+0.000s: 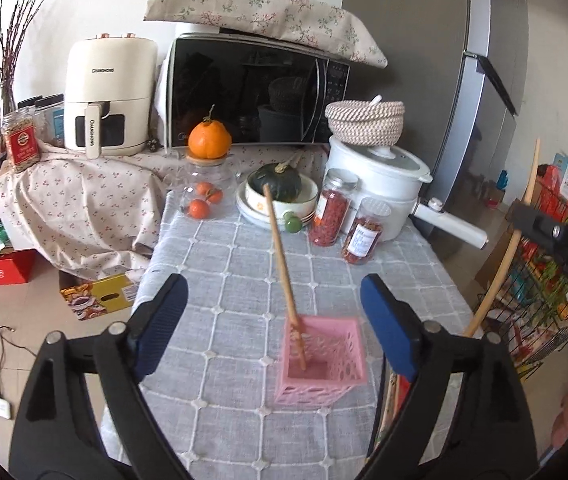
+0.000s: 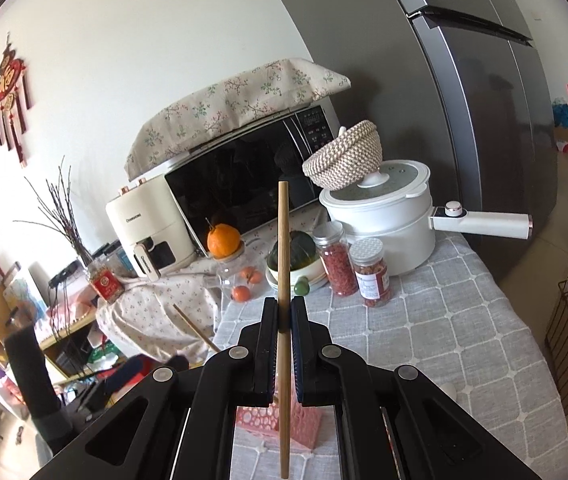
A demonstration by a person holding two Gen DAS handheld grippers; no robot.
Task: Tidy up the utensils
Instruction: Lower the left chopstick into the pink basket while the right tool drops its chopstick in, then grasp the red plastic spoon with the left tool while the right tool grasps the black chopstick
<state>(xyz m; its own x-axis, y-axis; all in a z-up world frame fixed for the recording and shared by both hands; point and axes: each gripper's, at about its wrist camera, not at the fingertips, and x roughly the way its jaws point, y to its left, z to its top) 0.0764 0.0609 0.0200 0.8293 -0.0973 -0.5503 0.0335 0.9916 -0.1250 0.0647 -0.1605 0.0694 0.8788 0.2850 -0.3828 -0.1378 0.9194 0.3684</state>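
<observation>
The left gripper [image 1: 273, 320] hovers above the worktop [image 1: 223, 264], which is covered with a grey checked cloth, and its jaws stand wide open with nothing between the blue pads. Just in front of it, a pink holder [image 1: 321, 364] with a perforated wall stands upright on the cloth. One wooden chopstick [image 1: 282, 268] is already in the holder; its lower end rests inside and it leans away from the camera toward the back of the worktop. The right gripper [image 2: 283, 314] has its jaws closed on a second chopstick [image 2: 283, 248], which is held almost upright, with one end rising above the fingers and the other end passing down below them. In the right wrist view the pink holder [image 2: 304, 424] appears under this gripper, partly hidden by the fingers. In the left wrist view the same gripper [image 1: 556, 236] is at the right edge, and the held chopstick [image 1: 520, 236] looks curved by the lens there. At the far side of the worktop stand a white pot [image 1: 380, 176], two jars with red contents [image 1: 330, 212], a green squash in a bowl [image 1: 279, 184] and a glass jar [image 1: 203, 196] with an orange on its lid. Behind them are a microwave [image 1: 255, 92] and an air fryer [image 1: 107, 96].
</observation>
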